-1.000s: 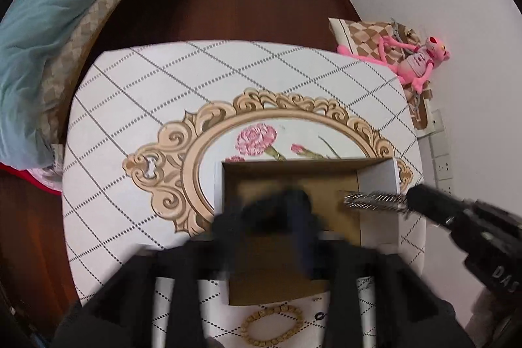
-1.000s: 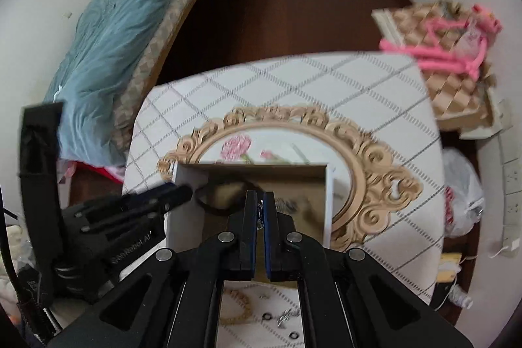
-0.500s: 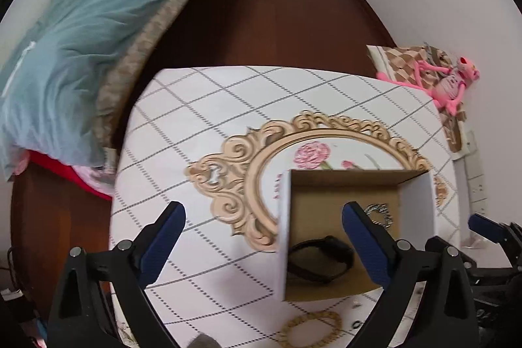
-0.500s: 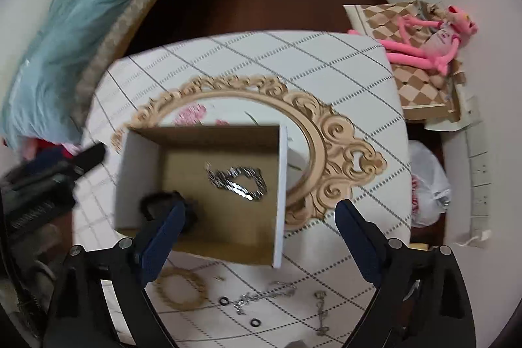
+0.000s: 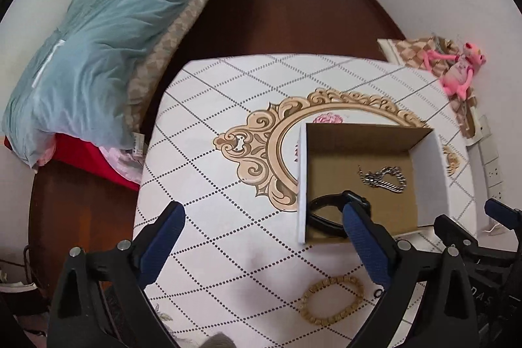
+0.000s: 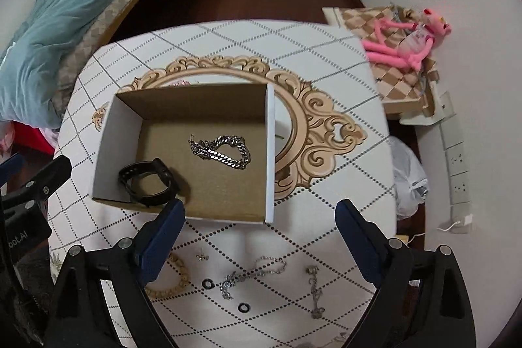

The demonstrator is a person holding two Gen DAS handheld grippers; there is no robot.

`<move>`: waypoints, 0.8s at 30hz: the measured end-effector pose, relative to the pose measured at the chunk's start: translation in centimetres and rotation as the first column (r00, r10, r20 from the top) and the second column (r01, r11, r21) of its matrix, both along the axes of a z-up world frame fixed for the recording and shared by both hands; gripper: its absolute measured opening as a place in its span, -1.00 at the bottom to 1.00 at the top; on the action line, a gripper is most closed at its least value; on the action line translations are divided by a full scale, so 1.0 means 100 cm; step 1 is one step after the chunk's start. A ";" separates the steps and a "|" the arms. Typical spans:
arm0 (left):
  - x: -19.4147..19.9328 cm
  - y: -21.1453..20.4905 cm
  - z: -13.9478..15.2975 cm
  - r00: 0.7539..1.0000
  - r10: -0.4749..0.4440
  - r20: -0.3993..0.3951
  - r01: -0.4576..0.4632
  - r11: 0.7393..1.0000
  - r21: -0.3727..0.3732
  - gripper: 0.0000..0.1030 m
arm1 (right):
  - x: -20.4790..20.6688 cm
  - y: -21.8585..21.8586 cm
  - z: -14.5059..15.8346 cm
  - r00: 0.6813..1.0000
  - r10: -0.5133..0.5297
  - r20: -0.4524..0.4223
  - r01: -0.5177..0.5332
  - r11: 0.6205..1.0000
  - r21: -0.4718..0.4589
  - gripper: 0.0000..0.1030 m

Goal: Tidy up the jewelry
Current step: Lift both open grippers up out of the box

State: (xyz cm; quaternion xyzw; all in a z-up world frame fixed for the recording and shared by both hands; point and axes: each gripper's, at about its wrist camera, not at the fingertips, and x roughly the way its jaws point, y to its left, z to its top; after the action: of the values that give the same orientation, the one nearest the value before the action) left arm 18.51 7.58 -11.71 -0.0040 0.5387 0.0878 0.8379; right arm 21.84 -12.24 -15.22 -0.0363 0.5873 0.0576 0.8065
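Note:
An open cardboard box [image 6: 270,152] [image 5: 301,172] stands on the patterned table. Inside it lie a silver chain bracelet [image 6: 222,150] [image 5: 385,176] and a black band [image 6: 146,181] [image 5: 326,212]. My right gripper [image 6: 259,230] hangs open above the box's near edge, with nothing between its fingers. My left gripper [image 5: 264,237] is open too, over the table left of the box. On the table nearer me lie a beaded bracelet [image 5: 332,299] [image 6: 176,279], a thin silver chain [image 6: 254,274], two black rings [image 6: 208,284] and a small dangling piece [image 6: 314,289].
A bed with a teal quilt [image 5: 98,41] runs along the left. A checked cushion with a pink plush toy [image 6: 404,38] sits right of the table, and a plastic bag [image 6: 407,178] lies on the floor below it. Wall sockets [image 6: 456,165] are at far right.
Both grippers opened wide and drew back from the box. The black band and the silver chain bracelet, held a second ago, now lie inside the box.

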 end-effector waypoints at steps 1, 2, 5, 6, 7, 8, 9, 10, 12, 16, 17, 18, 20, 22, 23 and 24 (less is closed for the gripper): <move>-0.004 -0.001 0.004 1.000 0.000 0.013 0.000 1.000 -0.002 0.91 | -0.004 0.001 0.005 1.000 0.003 0.011 -0.003 1.000 -0.003 0.84; -0.008 -0.001 0.008 1.000 0.004 0.021 -0.004 1.000 -0.003 0.91 | -0.009 0.001 0.012 1.000 0.004 0.029 -0.004 1.000 -0.008 0.84; -0.021 -0.003 0.024 0.999 0.006 0.049 -0.005 1.000 -0.015 0.91 | -0.023 0.000 0.032 0.998 0.007 0.067 -0.006 1.000 -0.009 0.84; -0.025 -0.004 0.028 0.998 0.005 0.058 -0.004 1.000 -0.018 0.91 | -0.028 -0.001 0.038 0.997 0.006 0.079 -0.005 1.000 -0.008 0.84; -0.029 -0.004 0.033 0.998 0.001 0.069 0.000 1.000 -0.021 0.91 | -0.032 -0.002 0.044 0.996 0.004 0.089 -0.003 1.000 -0.008 0.84; -0.035 -0.005 0.039 0.997 -0.001 0.080 0.002 1.000 -0.020 0.91 | -0.038 -0.003 0.051 0.995 0.002 0.102 -0.001 1.000 -0.007 0.84; -0.039 -0.005 0.043 0.996 -0.002 0.087 0.004 1.000 -0.018 0.91 | -0.043 -0.004 0.057 0.993 -0.001 0.115 0.001 1.000 -0.006 0.84; -0.045 -0.005 0.048 0.995 -0.004 0.097 0.006 1.000 -0.016 0.91 | -0.048 -0.005 0.063 0.992 -0.004 0.128 0.006 1.000 -0.008 0.84; -0.053 -0.006 0.056 0.994 -0.006 0.108 0.008 1.000 -0.017 0.91 | -0.058 -0.008 0.074 0.989 -0.013 0.149 0.014 1.000 -0.006 0.84; -0.073 -0.007 0.073 0.990 -0.015 0.139 0.017 1.000 -0.013 0.91 | -0.078 -0.012 0.093 0.984 -0.020 0.179 0.019 1.000 0.006 0.84; -0.078 -0.008 0.076 0.989 -0.018 0.146 0.020 1.000 -0.010 0.91 | -0.082 -0.012 0.096 0.982 -0.021 0.187 0.020 1.000 0.007 0.84; -0.081 -0.008 0.079 0.988 -0.020 0.154 0.021 1.000 -0.006 0.91 | -0.087 -0.012 0.101 0.980 -0.021 0.199 0.020 1.000 0.007 0.84; -0.092 -0.008 0.087 0.985 -0.019 0.170 0.021 1.000 -0.009 0.91 | -0.098 -0.012 0.111 0.976 -0.021 0.218 0.020 1.000 0.007 0.84; -0.099 -0.008 0.093 0.984 -0.019 0.177 0.021 1.000 -0.012 0.91 | -0.107 -0.013 0.119 0.973 -0.021 0.230 0.018 1.000 0.015 0.84; -0.103 -0.008 0.096 0.983 -0.021 0.183 0.025 1.000 -0.015 0.91 | -0.111 -0.012 0.121 0.972 -0.020 0.236 0.017 1.000 0.016 0.84; -0.106 -0.008 0.098 0.982 -0.021 0.188 0.025 1.000 -0.016 0.91 | -0.115 -0.011 0.125 0.969 -0.019 0.245 0.016 1.000 0.015 0.84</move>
State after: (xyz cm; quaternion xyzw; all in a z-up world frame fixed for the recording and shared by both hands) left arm 7.89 6.73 -1.86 -0.0136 0.4581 0.0725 0.8858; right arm 10.29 -13.36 -2.75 -0.0327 0.4831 0.0495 0.8736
